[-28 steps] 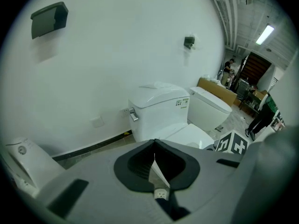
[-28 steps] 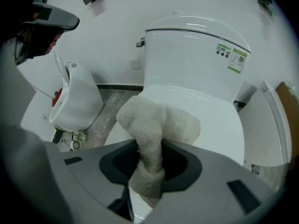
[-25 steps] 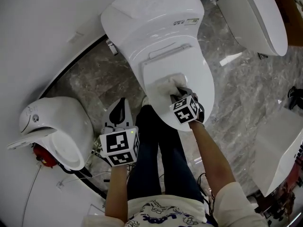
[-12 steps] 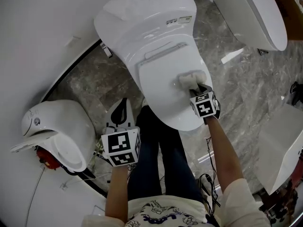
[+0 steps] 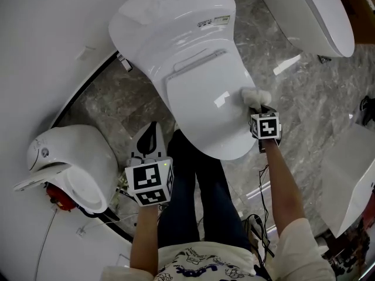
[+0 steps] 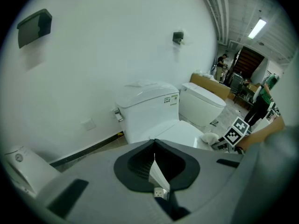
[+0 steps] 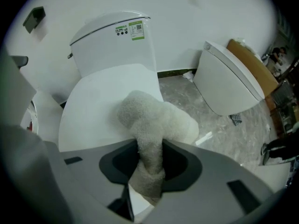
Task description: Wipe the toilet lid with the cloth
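A white toilet with its lid (image 5: 199, 101) closed stands in front of me; its tank (image 5: 170, 22) is behind. My right gripper (image 5: 261, 111) is shut on a fluffy off-white cloth (image 5: 255, 96), which rests on the lid's right edge. In the right gripper view the cloth (image 7: 154, 125) bulges out between the jaws over the lid (image 7: 103, 101). My left gripper (image 5: 146, 151) hangs low at the toilet's left front, away from the lid, jaws shut with nothing in them. The left gripper view shows the toilet (image 6: 154, 115) and the cloth (image 6: 209, 137) at the right.
A second white toilet (image 5: 310, 16) stands at the back right, and a small white fixture (image 5: 70, 163) with a red part sits at the left on the marble floor (image 5: 304, 104). A white wall curves along the left. My legs (image 5: 202, 204) are just before the bowl.
My right gripper has dragged the cloth from the middle of the lid to its right edge. The left gripper has stayed put.
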### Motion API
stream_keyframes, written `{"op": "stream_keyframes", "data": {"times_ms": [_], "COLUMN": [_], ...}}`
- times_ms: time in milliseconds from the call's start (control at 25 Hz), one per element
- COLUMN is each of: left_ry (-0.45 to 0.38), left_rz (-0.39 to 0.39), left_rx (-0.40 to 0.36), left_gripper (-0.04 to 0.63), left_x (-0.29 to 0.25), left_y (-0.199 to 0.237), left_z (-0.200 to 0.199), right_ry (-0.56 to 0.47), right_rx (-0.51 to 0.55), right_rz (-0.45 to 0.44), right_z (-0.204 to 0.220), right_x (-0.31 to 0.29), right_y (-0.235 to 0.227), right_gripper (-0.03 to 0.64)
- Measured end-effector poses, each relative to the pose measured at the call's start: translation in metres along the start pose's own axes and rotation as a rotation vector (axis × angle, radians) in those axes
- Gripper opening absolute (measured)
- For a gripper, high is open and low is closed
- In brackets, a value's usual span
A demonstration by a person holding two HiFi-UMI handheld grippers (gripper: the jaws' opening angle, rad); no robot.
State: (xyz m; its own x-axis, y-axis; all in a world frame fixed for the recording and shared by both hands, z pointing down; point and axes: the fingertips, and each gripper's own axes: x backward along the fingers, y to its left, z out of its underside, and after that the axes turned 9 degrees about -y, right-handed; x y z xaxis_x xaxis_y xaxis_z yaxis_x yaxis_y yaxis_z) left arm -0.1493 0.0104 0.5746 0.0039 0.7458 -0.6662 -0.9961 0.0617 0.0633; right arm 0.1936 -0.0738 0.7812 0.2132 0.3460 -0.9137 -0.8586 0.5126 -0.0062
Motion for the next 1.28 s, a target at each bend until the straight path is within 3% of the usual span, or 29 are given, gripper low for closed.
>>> {"op": "stream_keyframes", "data": {"times_ms": [320, 520, 840, 1280], "left_ry": [0.002, -0.004, -0.010, -0.013], "left_rz": [0.017, 0.018, 0.019, 0.001], "left_rx": [-0.008, -0.009, 0.001, 0.025], "left_gripper": [0.008, 0.009, 0.009, 0.009], "left_x": [0.001, 0.004, 0.012, 0.021], "left_y": [-0.007, -0.006, -0.005, 0.002], "left_z": [0.002, 0.004, 0.007, 0.014], "right_ry": [0.008, 0.013, 0.021, 0.006], "right_rx": [-0.087, -0.125, -0.120, -0.050], "right_rz": [0.067, 0.040, 0.041, -0.064], "right_z": [0.017, 0.029, 0.038, 0.044], "right_x": [0.007, 0.008, 0.021, 0.033], "right_y": [0.002, 0.014, 0.045, 0.121], "right_gripper": [0.117, 0.117, 0.117, 0.117]}}
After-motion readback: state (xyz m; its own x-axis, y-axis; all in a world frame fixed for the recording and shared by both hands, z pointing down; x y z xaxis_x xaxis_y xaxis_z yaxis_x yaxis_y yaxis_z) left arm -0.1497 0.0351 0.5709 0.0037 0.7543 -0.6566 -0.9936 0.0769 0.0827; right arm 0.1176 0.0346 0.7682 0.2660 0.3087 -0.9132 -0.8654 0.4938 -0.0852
